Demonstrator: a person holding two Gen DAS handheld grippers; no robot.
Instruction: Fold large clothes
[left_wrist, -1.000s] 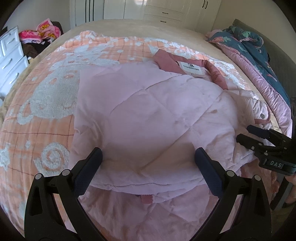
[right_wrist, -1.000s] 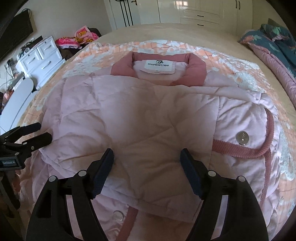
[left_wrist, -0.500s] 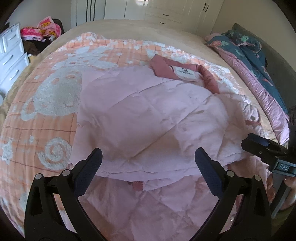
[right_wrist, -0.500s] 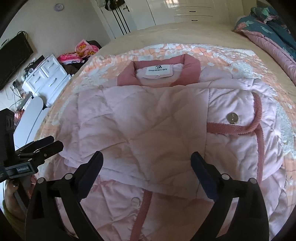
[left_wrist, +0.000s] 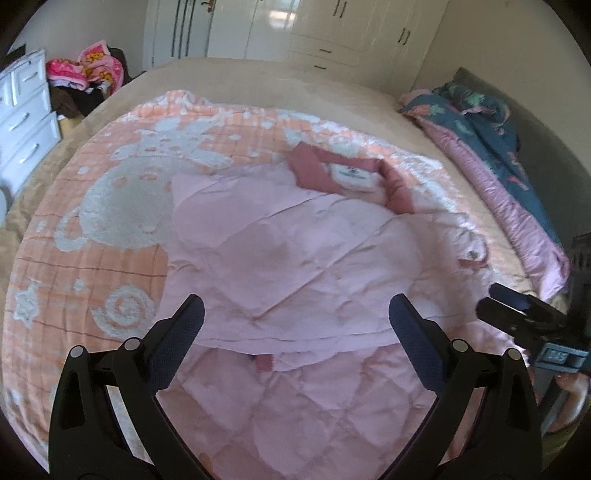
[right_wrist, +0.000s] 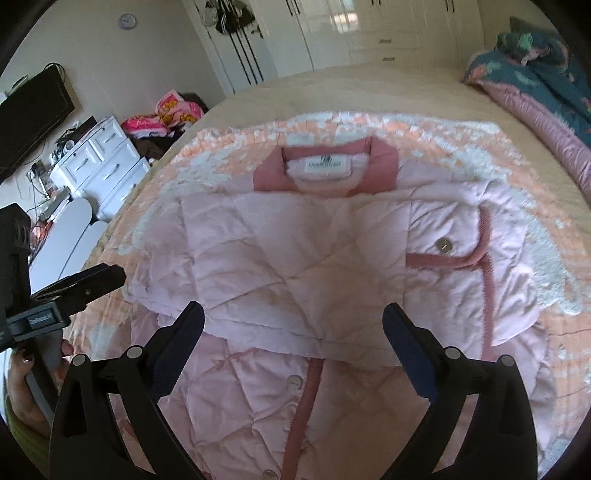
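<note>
A pale pink quilted jacket (left_wrist: 295, 266) with a darker pink collar (left_wrist: 314, 170) and white label lies on the bed, its sleeves folded across the body. It also shows in the right wrist view (right_wrist: 314, 266) with pink trim and snap buttons. My left gripper (left_wrist: 295, 325) is open and empty, held above the jacket's lower part. My right gripper (right_wrist: 293, 325) is open and empty above the jacket's lower middle. Each gripper shows at the edge of the other's view, the right one (left_wrist: 517, 317) and the left one (right_wrist: 77, 284).
An orange and white blanket (left_wrist: 103, 229) covers the bed under the jacket. A blue and pink duvet (left_wrist: 491, 147) lies heaped along the right side. White drawers (right_wrist: 99, 162) and a pile of clothes (left_wrist: 85, 74) stand left of the bed. Wardrobes (left_wrist: 314, 33) line the far wall.
Both grippers have pulled back and up from the jacket, showing more of its lower part. The right gripper's fingers opened wider. The folded sleeves stay in place.
</note>
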